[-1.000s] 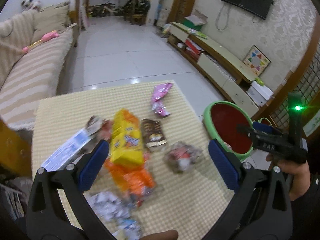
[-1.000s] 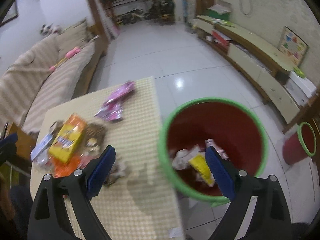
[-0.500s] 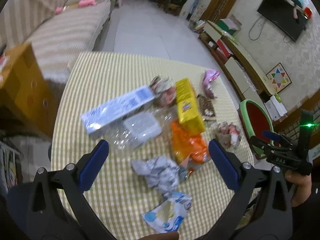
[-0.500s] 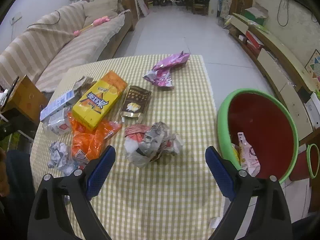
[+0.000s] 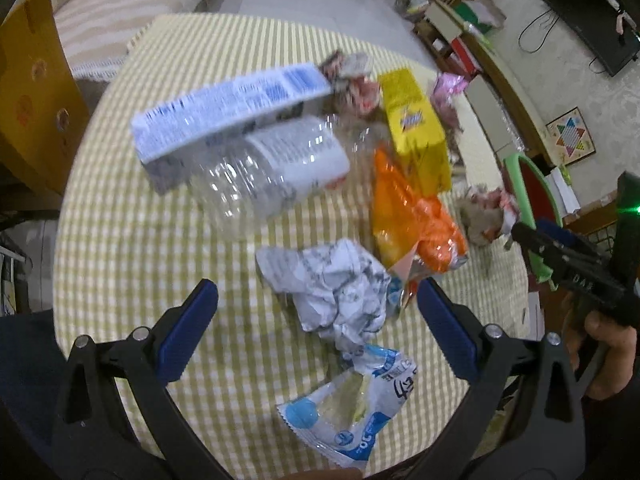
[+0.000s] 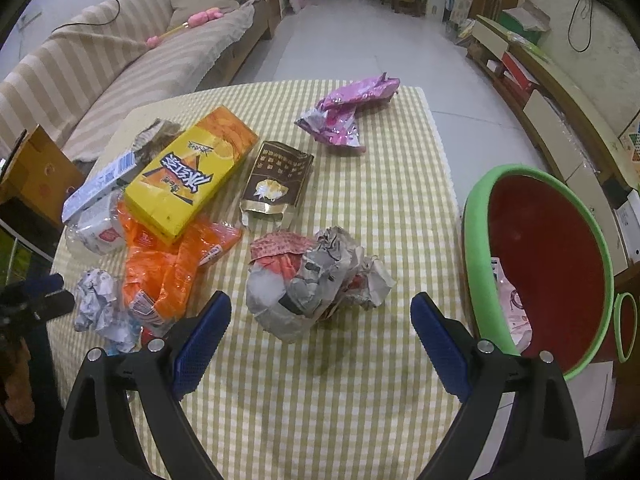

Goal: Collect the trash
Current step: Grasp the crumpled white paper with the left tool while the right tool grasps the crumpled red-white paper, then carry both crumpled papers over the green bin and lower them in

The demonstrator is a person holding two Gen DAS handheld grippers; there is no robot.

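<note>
Striped sofa (image 6: pixel 120 60), tiled floor (image 6: pixel 360 40), wall television (image 5: pixel 592 20)

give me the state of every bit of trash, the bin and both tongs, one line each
left tongs: open, empty, over the white paper ball
right tongs: open, empty, over the grey wad
white paper ball: crumpled, on the table
grey wad: crumpled, on the table
plastic bottle: lying on its side
yellow box: lying flat on the orange bag
brown packet: torn open
bin: holds some trash

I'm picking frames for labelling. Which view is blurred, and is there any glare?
Left wrist view: motion blur smears the bottle and blue box; the tongs stay sharp. Right wrist view: crisp, only slight sheen on the pink wrapper. Both bend straight lines at the edges.
</note>
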